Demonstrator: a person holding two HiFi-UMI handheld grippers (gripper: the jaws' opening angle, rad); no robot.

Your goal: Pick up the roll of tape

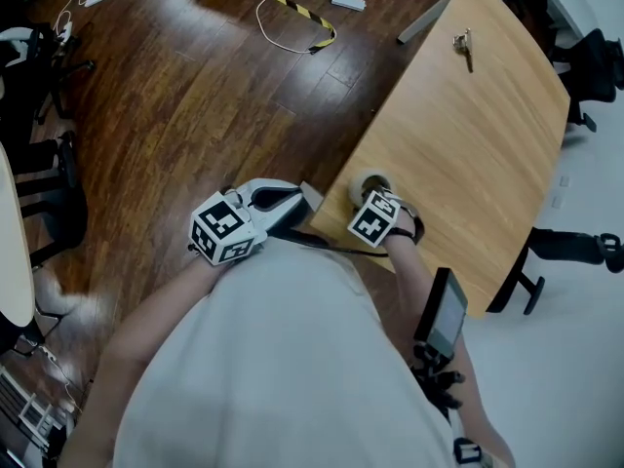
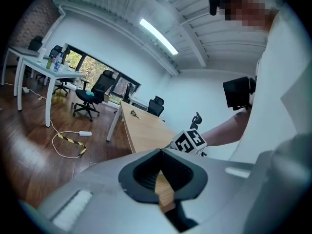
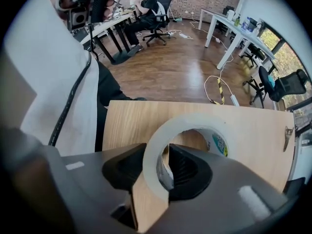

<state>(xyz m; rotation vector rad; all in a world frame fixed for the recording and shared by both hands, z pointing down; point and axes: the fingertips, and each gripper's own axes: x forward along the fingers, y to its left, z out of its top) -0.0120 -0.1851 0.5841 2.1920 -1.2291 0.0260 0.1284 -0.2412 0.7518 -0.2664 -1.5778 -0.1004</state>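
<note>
The roll of tape [image 1: 368, 184], off-white with a printed core, lies flat near the close corner of the wooden table [image 1: 468, 135]. My right gripper [image 1: 378, 203] points down onto it. In the right gripper view the roll [image 3: 190, 122] has one jaw inside its hole and the other outside, so its wall stands between the pads of this gripper [image 3: 168, 165]. A thin gap shows by the inner pad. My left gripper [image 1: 310, 195] hangs level just off the table's corner, its tips [image 2: 161, 152] together with nothing held.
A bunch of keys [image 1: 464, 43] lies at the table's far end. A white cable with a yellow-black strip [image 1: 307, 13] lies on the wood floor beyond. Office chairs [image 2: 90, 94] and white desks stand further off. My body is close against the table's near edge.
</note>
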